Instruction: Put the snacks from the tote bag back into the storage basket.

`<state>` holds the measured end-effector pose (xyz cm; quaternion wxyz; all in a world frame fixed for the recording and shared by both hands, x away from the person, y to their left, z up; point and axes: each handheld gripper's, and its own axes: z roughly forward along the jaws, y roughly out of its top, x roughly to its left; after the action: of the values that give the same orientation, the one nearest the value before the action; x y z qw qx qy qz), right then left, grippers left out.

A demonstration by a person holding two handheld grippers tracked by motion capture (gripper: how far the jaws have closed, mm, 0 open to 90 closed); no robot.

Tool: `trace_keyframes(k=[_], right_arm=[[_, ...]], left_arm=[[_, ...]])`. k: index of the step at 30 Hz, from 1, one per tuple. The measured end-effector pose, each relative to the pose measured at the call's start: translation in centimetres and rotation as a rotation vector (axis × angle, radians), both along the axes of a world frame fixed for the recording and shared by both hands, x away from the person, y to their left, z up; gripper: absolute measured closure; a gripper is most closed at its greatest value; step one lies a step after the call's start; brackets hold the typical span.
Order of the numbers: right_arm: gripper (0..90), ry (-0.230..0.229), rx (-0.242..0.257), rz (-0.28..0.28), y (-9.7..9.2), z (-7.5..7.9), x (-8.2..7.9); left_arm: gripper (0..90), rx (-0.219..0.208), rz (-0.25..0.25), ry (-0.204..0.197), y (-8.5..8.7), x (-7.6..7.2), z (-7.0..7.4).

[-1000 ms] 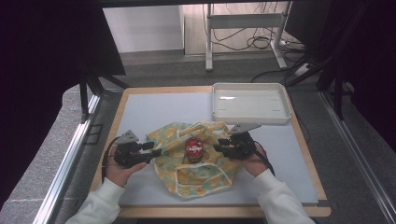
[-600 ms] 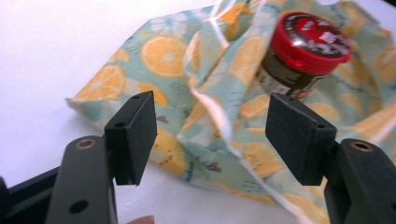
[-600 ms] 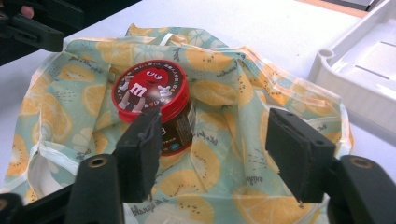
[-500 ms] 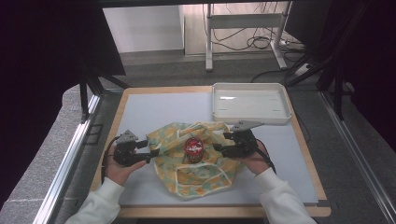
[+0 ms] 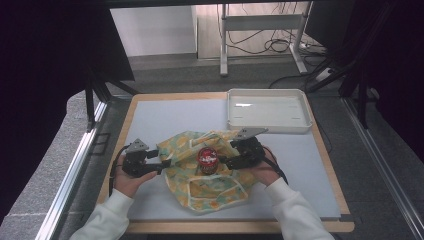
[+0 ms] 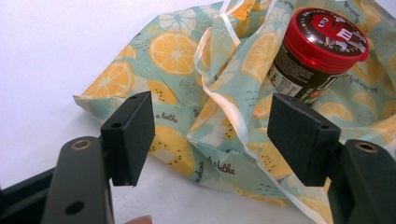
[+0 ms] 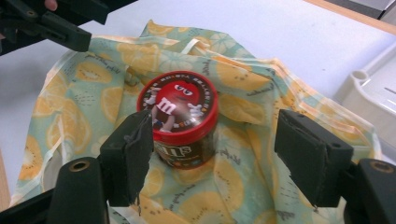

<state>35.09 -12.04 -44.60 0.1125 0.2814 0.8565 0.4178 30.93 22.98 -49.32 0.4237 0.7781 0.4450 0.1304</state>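
A lemon-print cloth (image 5: 210,175) lies crumpled on the grey mat, with white ribbon trim (image 6: 233,116) along its edges. On its middle stands a dark tub with a red lid (image 5: 207,159), upright (image 7: 180,114) (image 6: 317,51). My left gripper (image 5: 159,164) is open at the cloth's left edge (image 6: 210,135), jaws on either side of a fold and ribbon. My right gripper (image 5: 226,161) is open just right of the tub (image 7: 212,154), with nothing between its jaws.
A white tray (image 5: 268,109) sits at the back right of the mat, its corner (image 7: 369,93) beside the cloth. The wooden table edge (image 5: 235,227) frames the mat. Bare mat (image 5: 165,117) lies behind and left of the cloth.
Both grippers have crept a little closer to the cloth and tub. The tub and cloth have not visibly moved.
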Motion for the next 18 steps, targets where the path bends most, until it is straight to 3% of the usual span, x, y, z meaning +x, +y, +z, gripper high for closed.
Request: trace_keyframes(k=[7,18], right_arm=[[27.9,0.006,-0.017,0.002,0.6,0.0,-0.1],[23.7,0.043,-0.073,0.027,4.2,-1.3,0.7]], left_arm=[[32.4,0.005,-0.006,0.003,-0.4,0.2,-0.2],[32.8,0.012,-0.015,-0.001,-0.6,0.4,-0.2]])
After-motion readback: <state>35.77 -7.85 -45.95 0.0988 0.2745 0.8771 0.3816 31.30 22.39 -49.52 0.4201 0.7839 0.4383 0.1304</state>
